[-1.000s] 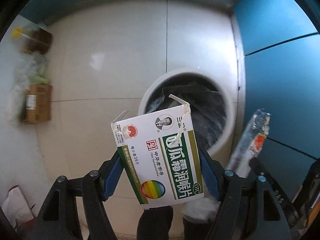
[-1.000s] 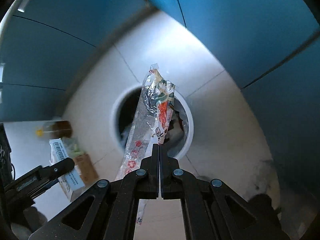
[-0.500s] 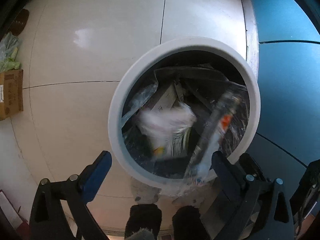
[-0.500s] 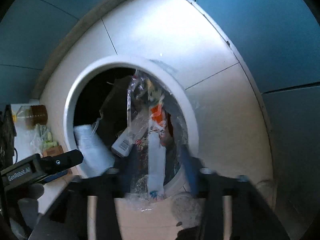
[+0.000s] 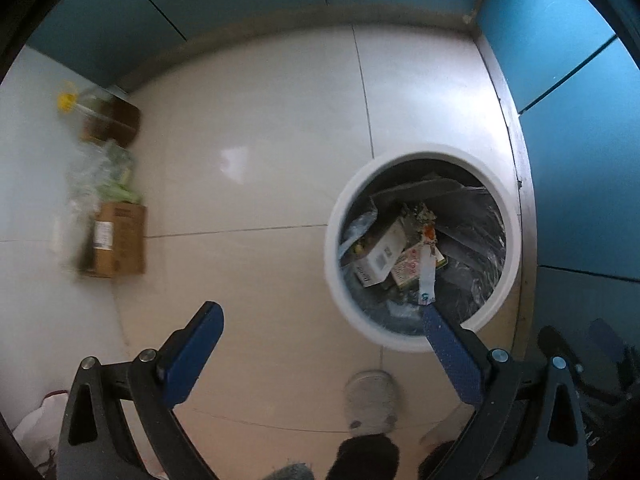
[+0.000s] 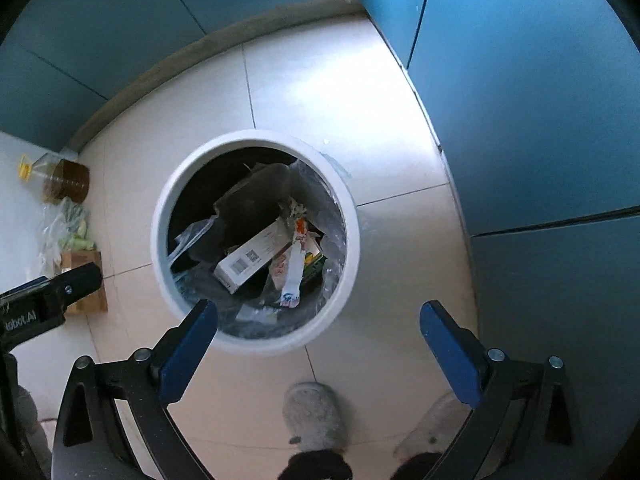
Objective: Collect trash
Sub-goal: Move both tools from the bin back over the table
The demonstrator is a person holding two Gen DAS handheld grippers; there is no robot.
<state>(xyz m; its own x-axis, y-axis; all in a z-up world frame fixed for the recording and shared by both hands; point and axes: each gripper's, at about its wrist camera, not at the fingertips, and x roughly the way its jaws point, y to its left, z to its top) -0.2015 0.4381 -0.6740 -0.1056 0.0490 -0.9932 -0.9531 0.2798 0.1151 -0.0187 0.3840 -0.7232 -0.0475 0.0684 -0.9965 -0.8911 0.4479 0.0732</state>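
**Both pieces dropped into the bin**

Since a second ago our left tool [image 5: 318, 316] has let go of the medicine box [image 5: 380, 258] and our right tool [image 6: 318, 314] of the snack wrapper [image 6: 294, 268]. Both now lie inside the white trash bin [image 6: 168, 184], box beside wrapper, on a black liner. Our left tool stands wide with nothing between its blue pads [image 5: 192, 354]; the right one's jaws are opening, also bare. Ahead of the right tool sits the bin; for the left it lies ahead and right. Grey slippers [image 6: 314, 416] show below.
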